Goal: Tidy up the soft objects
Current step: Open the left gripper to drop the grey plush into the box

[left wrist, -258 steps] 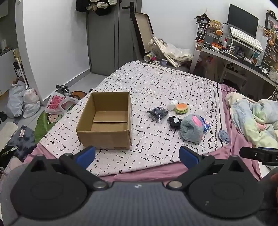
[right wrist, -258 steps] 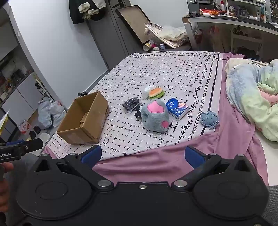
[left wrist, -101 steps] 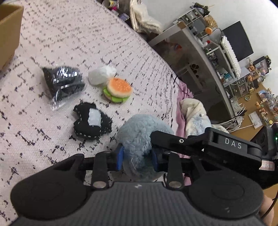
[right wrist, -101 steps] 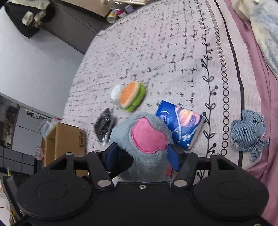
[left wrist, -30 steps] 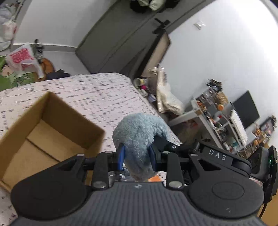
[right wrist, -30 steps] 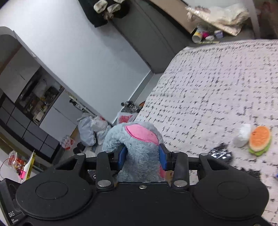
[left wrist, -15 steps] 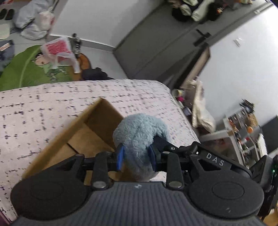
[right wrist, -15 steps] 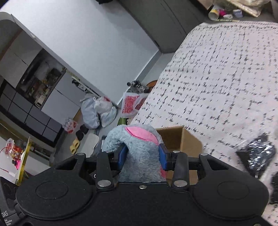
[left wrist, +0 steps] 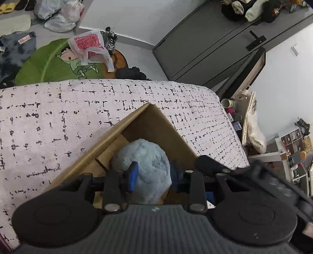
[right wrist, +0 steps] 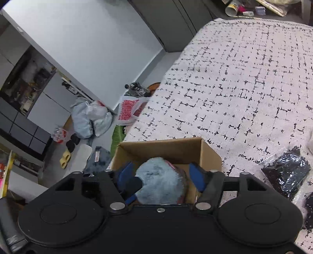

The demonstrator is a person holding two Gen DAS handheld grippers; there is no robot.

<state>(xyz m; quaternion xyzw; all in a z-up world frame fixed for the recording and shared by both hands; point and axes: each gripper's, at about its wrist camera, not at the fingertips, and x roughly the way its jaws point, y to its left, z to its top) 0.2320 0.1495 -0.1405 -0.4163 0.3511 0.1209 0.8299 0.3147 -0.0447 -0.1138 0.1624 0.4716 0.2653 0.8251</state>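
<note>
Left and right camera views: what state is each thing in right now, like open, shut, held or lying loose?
Cardboard box: open-topped, on the bed.
Blue plush toy: inside the box.
Right gripper: jaws just opened, clear of the toy.
Left gripper: jaws easing apart, toy between them.
Black plastic-wrapped bundle: loose on the bedspread.

You are in a lived-in home bedroom: a bed with a white, black-flecked cover fills both views, and a grey door has clothes hung over its top. On the floor beside the bed you can see a green leaf-shaped cartoon rug, plastic bags, yellow slippers and shoes. Past the bed's far corner stands a cluttered desk, and dark storage cabinets line the wall in the right wrist view.
</note>
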